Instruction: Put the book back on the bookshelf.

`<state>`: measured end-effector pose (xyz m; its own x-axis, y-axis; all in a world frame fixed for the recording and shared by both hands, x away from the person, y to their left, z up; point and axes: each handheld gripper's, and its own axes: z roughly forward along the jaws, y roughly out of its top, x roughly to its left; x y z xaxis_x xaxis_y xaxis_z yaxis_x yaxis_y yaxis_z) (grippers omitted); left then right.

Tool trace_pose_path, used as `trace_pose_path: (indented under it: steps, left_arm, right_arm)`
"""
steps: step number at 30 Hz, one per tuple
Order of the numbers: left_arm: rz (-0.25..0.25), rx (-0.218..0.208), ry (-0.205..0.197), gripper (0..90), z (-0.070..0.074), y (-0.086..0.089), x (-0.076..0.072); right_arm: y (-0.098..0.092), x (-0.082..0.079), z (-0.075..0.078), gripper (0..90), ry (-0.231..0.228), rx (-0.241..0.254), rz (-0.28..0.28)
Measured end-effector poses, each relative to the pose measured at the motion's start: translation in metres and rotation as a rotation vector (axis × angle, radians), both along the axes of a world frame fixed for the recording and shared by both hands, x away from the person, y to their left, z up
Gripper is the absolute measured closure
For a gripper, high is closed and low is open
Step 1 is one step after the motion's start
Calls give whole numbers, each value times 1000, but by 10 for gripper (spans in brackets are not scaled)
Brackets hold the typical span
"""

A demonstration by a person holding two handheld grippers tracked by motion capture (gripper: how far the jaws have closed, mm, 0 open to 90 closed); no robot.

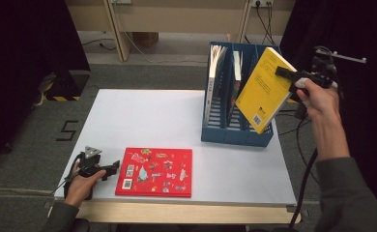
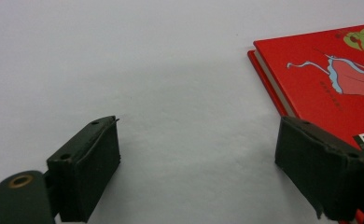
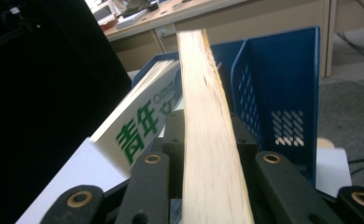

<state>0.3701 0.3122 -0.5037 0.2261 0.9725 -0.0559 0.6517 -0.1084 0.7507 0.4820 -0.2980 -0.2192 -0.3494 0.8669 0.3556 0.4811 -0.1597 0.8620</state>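
Now the right tongs (image 1: 285, 73) clench a yellow book (image 1: 263, 92), tilted at the blue rack's (image 1: 215, 130) 2 o'clock; left tongs (image 1: 113, 167) rest released at the red book's (image 1: 155, 171) 9 o'clock on the bench (image 1: 143, 116).

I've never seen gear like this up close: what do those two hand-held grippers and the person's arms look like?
Both are black tools. The left gripper carries a grey three-cornered plate on top and has blocky black jaws with brass-coloured pivots. The right gripper has a pale handle part, a thin grey bar on top and a black cable trailing down. The sleeves are dark grey-green.

Glossy yellow book (image 1: 264, 89), paper pages
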Motion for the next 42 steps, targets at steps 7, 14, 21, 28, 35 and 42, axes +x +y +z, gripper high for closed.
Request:
trace_pose_path:
  steps: [7,14,21,28,35,42]
  left_arm:
    - [-3,-5,-2,134,0,1,0]
    - [-2,-4,-2,135,0,1,0]
    - [0,-5,-5,138,0,0,0]
    - [-3,-11,-5,139,0,1,-1]
    - [-6,-6,-3,143,0,1,-1]
    - [-7,-4,-3,143,0,1,-2]
  right_arm:
    - [25,53,-16,746,41,-10,-73]
    - [43,93,-34,741,70,-14,-136]
    - [56,113,-58,735,113,-49,-160]
    - [64,120,-70,728,138,-94,-166]
    - [56,107,-70,691,146,-74,-86]
    - [28,68,-72,611,131,-68,-25]
